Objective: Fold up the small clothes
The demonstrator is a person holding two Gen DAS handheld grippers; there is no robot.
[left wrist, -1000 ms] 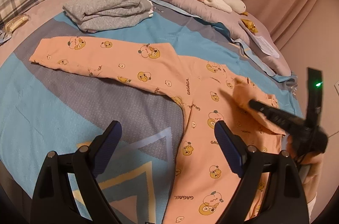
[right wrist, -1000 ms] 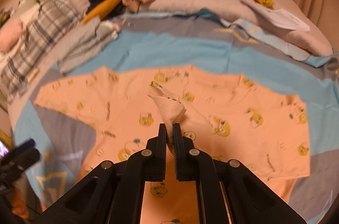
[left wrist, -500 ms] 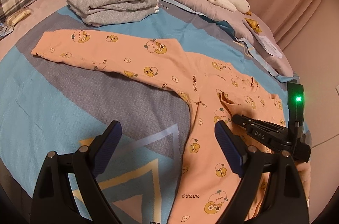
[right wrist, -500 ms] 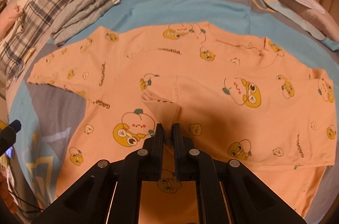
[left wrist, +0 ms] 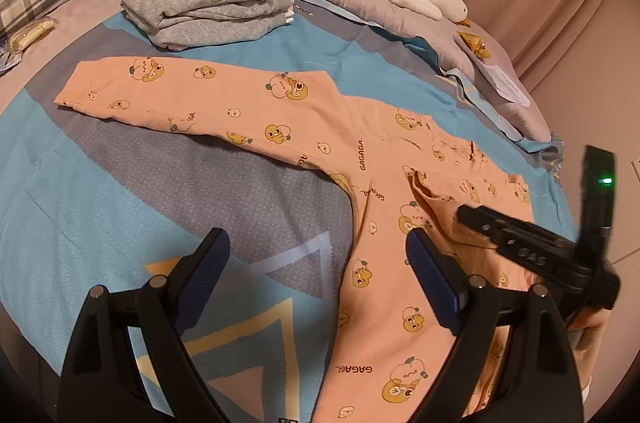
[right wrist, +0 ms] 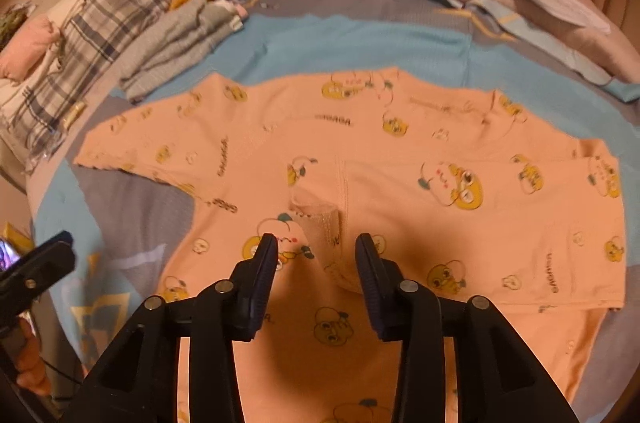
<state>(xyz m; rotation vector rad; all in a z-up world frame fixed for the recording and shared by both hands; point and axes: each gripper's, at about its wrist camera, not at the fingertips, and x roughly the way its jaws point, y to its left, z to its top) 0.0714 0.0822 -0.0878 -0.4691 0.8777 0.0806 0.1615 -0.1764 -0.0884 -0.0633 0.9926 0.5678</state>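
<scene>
The peach garment [left wrist: 360,191] lies flat on the bed [left wrist: 100,183], its unfolded sleeve [left wrist: 192,103] running away from the released, empty left tongs [left wrist: 312,263], nearer than the right tongs [right wrist: 316,255], whose jaws have just been opening off the folded cuff [right wrist: 320,223].

— What's different from a second ago?

— Your right gripper [right wrist: 316,247] carried the sleeve cuff [right wrist: 320,223] across and down onto the chest of the peach top [right wrist: 400,151].

— And the jaws?

— You've just been opening them; the cuff lies loose between the pads, no longer pinched.
</scene>
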